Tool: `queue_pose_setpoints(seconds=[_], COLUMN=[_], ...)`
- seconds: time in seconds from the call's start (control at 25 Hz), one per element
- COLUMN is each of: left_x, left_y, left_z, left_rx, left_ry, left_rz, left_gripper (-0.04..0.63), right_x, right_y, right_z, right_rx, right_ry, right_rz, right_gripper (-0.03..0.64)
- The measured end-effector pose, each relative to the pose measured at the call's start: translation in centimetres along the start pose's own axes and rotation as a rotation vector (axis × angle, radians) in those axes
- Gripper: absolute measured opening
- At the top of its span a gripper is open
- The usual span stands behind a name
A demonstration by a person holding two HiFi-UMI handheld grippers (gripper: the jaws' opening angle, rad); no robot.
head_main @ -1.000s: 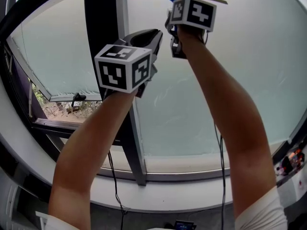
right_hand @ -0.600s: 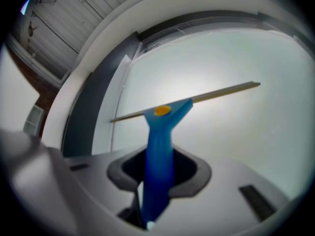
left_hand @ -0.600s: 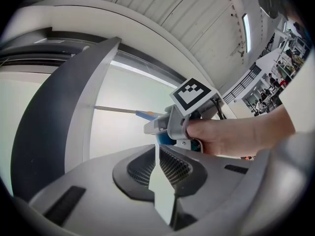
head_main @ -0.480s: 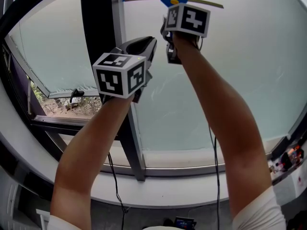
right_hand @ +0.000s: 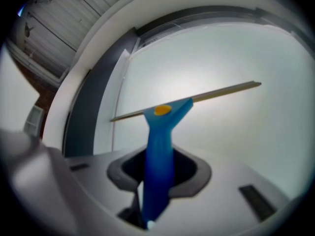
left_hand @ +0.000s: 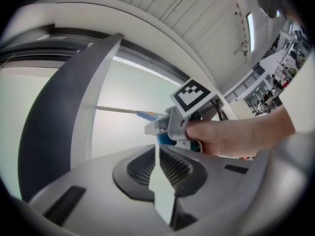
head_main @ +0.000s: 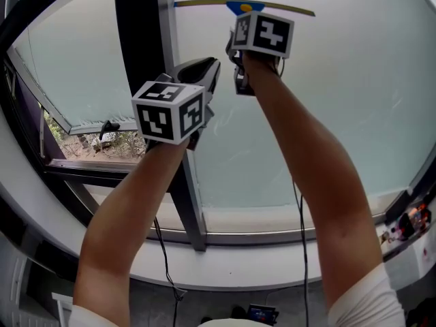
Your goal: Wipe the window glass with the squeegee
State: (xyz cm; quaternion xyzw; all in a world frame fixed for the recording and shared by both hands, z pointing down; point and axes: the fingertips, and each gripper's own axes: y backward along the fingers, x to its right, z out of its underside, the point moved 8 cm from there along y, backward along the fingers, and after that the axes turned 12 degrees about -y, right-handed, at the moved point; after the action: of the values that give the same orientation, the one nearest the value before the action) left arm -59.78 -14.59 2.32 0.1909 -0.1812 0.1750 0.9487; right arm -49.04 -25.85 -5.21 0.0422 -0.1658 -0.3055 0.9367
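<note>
A blue squeegee (head_main: 245, 7) with a yellow button and a long thin blade lies against the frosted window glass (head_main: 320, 114) near its top. My right gripper (head_main: 246, 20) is shut on the blue handle (right_hand: 158, 156), which stands upright between the jaws, with the blade (right_hand: 206, 95) slanting across the glass ahead. My left gripper (head_main: 208, 67) hangs lower and to the left, by the dark mullion (head_main: 139, 39), jaws closed on nothing. In the left gripper view, the jaws (left_hand: 157, 154) meet, and the right gripper (left_hand: 179, 127) with the squeegee (left_hand: 142, 115) shows beyond them.
Left of the mullion a window sash (head_main: 75, 125) stands open, with plants outside (head_main: 92, 145). A white sill (head_main: 272, 240) runs under the glass. Cables (head_main: 303, 251) hang from both arms. Some equipment (head_main: 409, 223) sits at the right edge.
Both grippers and the squeegee have come a little way down the glass; the blade keeps its slant. Neither gripper's hold has changed.
</note>
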Motion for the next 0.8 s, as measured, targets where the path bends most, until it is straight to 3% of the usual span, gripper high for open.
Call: queue_pose_setpoints(seconds=[0.8], left_x=[2.4], left_y=[2.3], left_z=[4.8], left_rx=[-0.078], left_ry=[0.064], left_rz=[0.015], left_gripper=[0.048], right_x=[2.0], right_y=[1.6], right_z=[5.0], right_rx=[-0.067], right_ry=[0.005], right_rz=[0.038], right_gripper=[0.120])
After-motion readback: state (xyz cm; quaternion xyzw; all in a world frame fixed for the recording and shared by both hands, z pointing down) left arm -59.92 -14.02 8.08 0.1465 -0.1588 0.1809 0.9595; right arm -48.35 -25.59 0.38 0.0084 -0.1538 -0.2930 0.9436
